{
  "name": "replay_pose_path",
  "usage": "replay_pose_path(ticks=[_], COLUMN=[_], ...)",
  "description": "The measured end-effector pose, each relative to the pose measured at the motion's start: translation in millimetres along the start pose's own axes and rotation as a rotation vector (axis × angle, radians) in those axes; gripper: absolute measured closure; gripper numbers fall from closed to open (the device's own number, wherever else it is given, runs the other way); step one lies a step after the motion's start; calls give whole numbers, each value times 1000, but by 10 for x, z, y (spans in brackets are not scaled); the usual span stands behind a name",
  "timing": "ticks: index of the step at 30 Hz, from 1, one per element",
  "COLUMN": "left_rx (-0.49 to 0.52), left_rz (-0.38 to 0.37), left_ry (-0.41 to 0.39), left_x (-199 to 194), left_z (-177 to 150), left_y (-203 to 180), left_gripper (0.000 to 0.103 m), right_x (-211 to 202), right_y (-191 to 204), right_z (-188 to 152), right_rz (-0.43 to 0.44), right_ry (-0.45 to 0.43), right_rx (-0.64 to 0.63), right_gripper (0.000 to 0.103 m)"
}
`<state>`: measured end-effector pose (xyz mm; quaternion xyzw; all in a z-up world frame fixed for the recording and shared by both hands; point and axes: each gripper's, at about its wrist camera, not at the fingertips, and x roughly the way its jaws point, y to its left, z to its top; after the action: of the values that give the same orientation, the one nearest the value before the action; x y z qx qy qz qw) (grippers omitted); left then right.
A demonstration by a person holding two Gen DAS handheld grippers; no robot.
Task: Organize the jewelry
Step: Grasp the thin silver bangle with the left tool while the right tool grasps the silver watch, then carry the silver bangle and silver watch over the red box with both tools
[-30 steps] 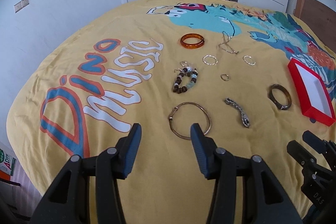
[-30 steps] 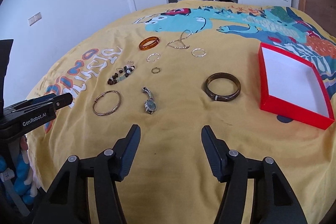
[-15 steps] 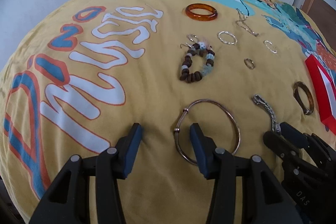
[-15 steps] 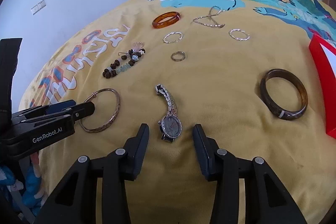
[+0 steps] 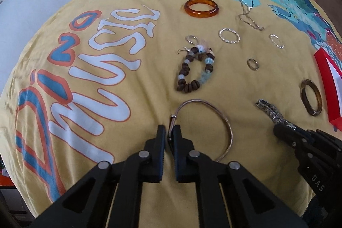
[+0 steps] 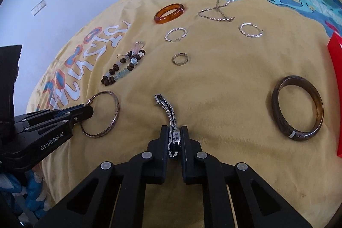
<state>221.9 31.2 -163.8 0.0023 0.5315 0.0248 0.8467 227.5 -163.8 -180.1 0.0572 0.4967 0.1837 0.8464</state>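
On the yellow bedspread [image 5: 128,121] lies a thin silver bangle [image 5: 228,127]. My left gripper [image 5: 169,131] is shut on its near-left rim by the clasp, also visible in the right wrist view, where the left gripper [image 6: 88,111] pinches the bangle [image 6: 115,112]. A silver watch [image 6: 168,109] lies with its band stretching away. My right gripper [image 6: 174,131] is closing, and its pads press on the watch case between them. The left wrist view shows the right gripper [image 5: 277,130] at the near end of the watch [image 5: 270,111].
A red box [image 5: 327,82] with a white inside sits at the right edge. Lying loose beyond are a dark brown bangle [image 6: 299,135], an amber bangle [image 6: 165,19], a beaded bracelet [image 6: 119,75], a chain [image 6: 215,16], twisted hoops [image 6: 168,38] and a small ring [image 6: 179,64].
Both grippers moved forward and down to the bedspread. The left went from wide open to shut on the thin bangle. The right narrowed and closed on the watch.
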Motion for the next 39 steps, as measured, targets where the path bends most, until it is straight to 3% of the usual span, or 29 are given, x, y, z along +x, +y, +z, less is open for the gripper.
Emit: replay_pose_path(ticks=[12,20,29,35,39], left_rx=[21,55,55,112,171], left_rz=[30,93,87,41,-56], left_ry=[53,76,112,73,26], left_x=[-383,-451,-560,-814,-960], left_z=[236,217,3,192,448], left_y=[-69,-143,-101,-331,-799], left_gripper=[96,97,97,97,97], right_x=[-419,-784,-987,-1219,-1491], right_y=[-21,-397,-519,-567,-841], right_z=[117,204,79,82,137], right_rz=[123,97,62,47,-7], right_ry=[28,-11,-1,-14,-60], right_rx=[111,140,135,159,195], right_gripper=[93,93,93,93,93])
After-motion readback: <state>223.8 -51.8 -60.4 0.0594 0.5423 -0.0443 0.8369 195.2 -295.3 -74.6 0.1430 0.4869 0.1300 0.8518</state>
